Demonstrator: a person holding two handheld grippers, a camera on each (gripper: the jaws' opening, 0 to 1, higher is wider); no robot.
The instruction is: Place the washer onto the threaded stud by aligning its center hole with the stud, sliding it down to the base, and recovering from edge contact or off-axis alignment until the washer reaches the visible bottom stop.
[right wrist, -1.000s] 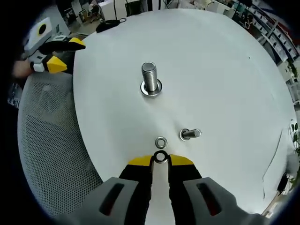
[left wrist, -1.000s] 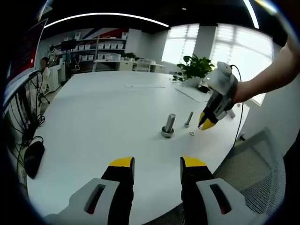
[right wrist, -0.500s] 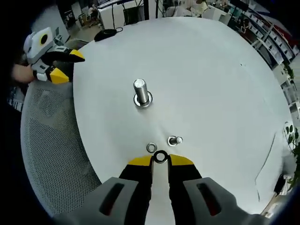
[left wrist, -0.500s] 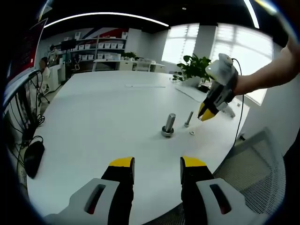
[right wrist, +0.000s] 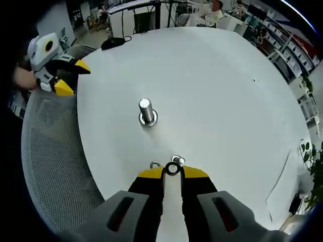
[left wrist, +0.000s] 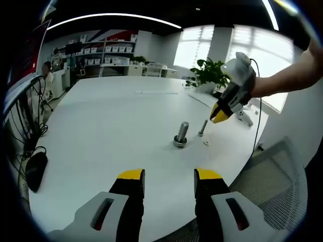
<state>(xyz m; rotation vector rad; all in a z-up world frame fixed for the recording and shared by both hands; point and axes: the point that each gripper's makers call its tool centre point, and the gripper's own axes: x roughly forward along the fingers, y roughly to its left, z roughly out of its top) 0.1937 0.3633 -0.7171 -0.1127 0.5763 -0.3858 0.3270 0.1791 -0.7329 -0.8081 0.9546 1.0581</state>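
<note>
Left gripper view: the left gripper [left wrist: 164,176] sits low over the near edge of the round white table [left wrist: 111,116], its yellow-tipped jaws set wide apart with nothing between them. Further right, the upright threaded steel stud [left wrist: 181,133] stands on its base; just beside it stands a thinner steel bolt [left wrist: 203,127], with a loose small washer [left wrist: 206,143] lying flat on the table. The right gripper [left wrist: 220,114] hangs above the bolt.

Right gripper view: the grey mesh chair [right wrist: 50,166] is at left. The right gripper's jaws are narrow, pinching a small steel ring washer [right wrist: 173,169] at the tips, well short of the stud [right wrist: 147,111].
</note>
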